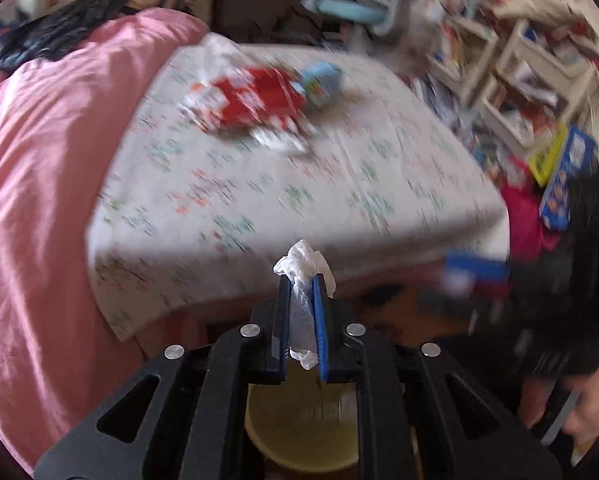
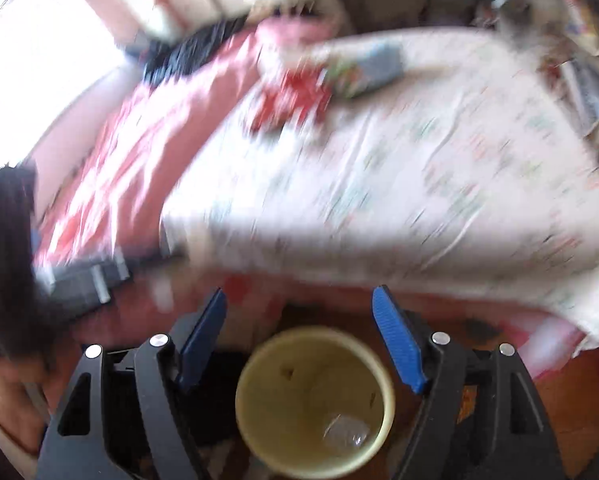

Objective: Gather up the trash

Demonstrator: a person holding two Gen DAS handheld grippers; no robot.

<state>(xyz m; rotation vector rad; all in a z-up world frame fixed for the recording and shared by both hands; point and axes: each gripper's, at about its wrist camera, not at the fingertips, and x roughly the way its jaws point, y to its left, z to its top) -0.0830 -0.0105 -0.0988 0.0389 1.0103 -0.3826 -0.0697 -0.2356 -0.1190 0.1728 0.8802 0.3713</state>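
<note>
My left gripper (image 1: 302, 280) is shut on a crumpled white tissue (image 1: 305, 264), held over a pale yellow bin (image 1: 299, 436) on the floor by the bed. My right gripper (image 2: 299, 300) is open and empty, above the same bin (image 2: 383, 380), which holds a clear crumpled wrapper (image 2: 345, 434). On the bed lie a red and white wrapper (image 1: 251, 100) and a light blue carton (image 1: 321, 80); both show blurred in the right wrist view, the wrapper (image 2: 295, 100) and the carton (image 2: 379, 64).
The bed has a patterned white sheet (image 1: 299, 184) and a pink duvet (image 1: 39, 160) to the left. White shelves (image 1: 519, 80) full of clutter stand at the right. The other gripper (image 1: 475, 272) shows blurred at the right. Brown floor (image 2: 559, 408) surrounds the bin.
</note>
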